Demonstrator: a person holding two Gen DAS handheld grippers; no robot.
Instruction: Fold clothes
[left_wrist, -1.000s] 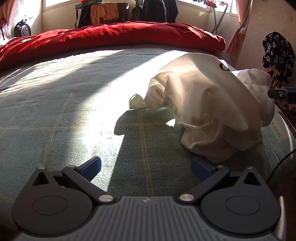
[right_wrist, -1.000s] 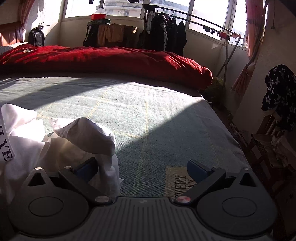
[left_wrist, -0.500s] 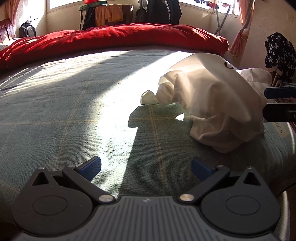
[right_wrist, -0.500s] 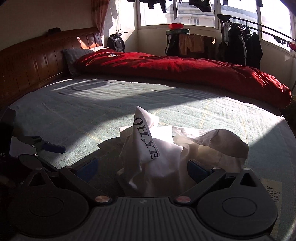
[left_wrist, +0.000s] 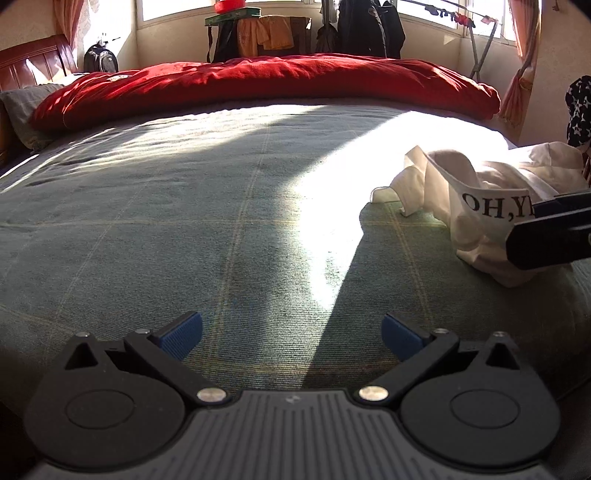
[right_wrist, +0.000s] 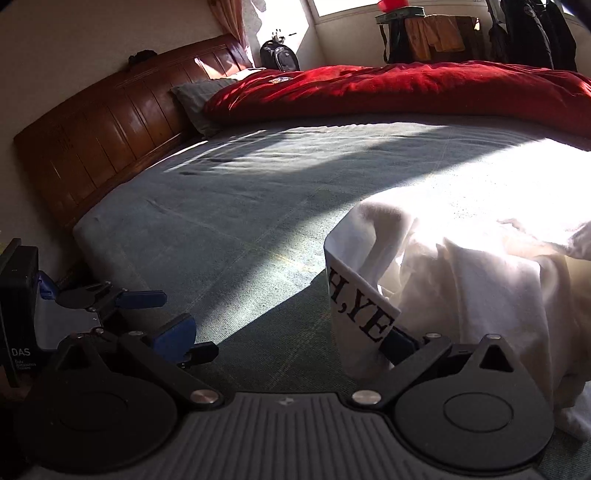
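**What my cameras leave unclear**

From my left wrist, the white T-shirt (left_wrist: 480, 221) runs off the right edge, and my right gripper (left_wrist: 550, 236) covers the end of its black lettering, so I read only "OH,Y". From my right wrist, the same shirt (right_wrist: 480, 280) spills past the right edge; its folds drape over my right blue pad (right_wrist: 399, 345), hiding most of it. Sun glare washes out the shirt's top. My left gripper (right_wrist: 155, 317) is partly cut off at the left edge.

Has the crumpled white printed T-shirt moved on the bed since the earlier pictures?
Yes. In the left wrist view the white T-shirt has reshaped: its printed band, formerly hidden, now faces the camera. It lies below the red duvet.
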